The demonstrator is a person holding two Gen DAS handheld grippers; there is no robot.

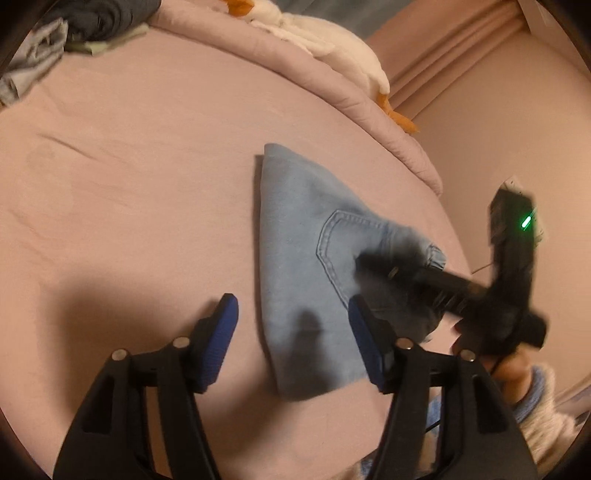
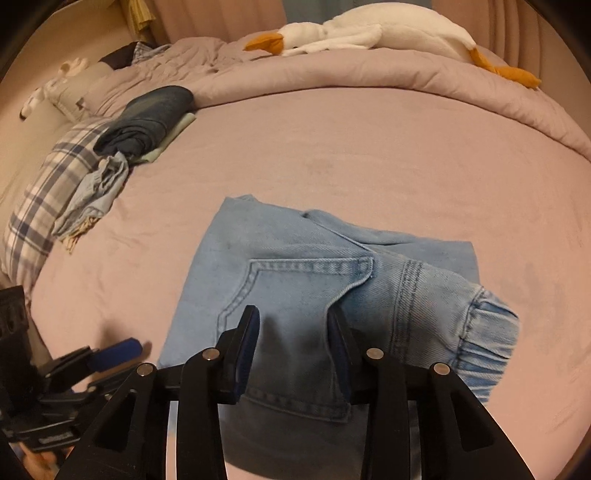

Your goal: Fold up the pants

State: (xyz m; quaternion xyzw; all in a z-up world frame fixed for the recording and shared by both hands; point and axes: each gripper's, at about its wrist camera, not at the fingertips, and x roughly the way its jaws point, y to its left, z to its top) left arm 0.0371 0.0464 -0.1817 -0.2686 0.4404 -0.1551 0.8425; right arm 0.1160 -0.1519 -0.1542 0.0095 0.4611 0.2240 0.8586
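Note:
The light blue jeans (image 2: pixel 295 280) lie folded into a compact stack on the pink bed sheet (image 2: pixel 369 155), back pocket up and the elastic waistband at the right. My right gripper (image 2: pixel 293 332) hovers over the pocket with its jaws apart and no cloth pinched. In the left wrist view the jeans (image 1: pixel 299 229) lie ahead. My left gripper (image 1: pixel 293 332) stands open over their near edge, one finger above the sheet and one above the denim. The right gripper (image 1: pixel 373 266) shows there as a dark blur over the pocket. The left gripper (image 2: pixel 107 365) appears at the lower left of the right wrist view.
A pile of dark and plaid clothes (image 2: pixel 122 144) sits at the left of the bed. A rolled pink comforter (image 2: pixel 369 74) runs along the far side with a white plush goose (image 2: pixel 369 33) on it. The bed's edge and a pink wall (image 1: pixel 498 110) are at the right.

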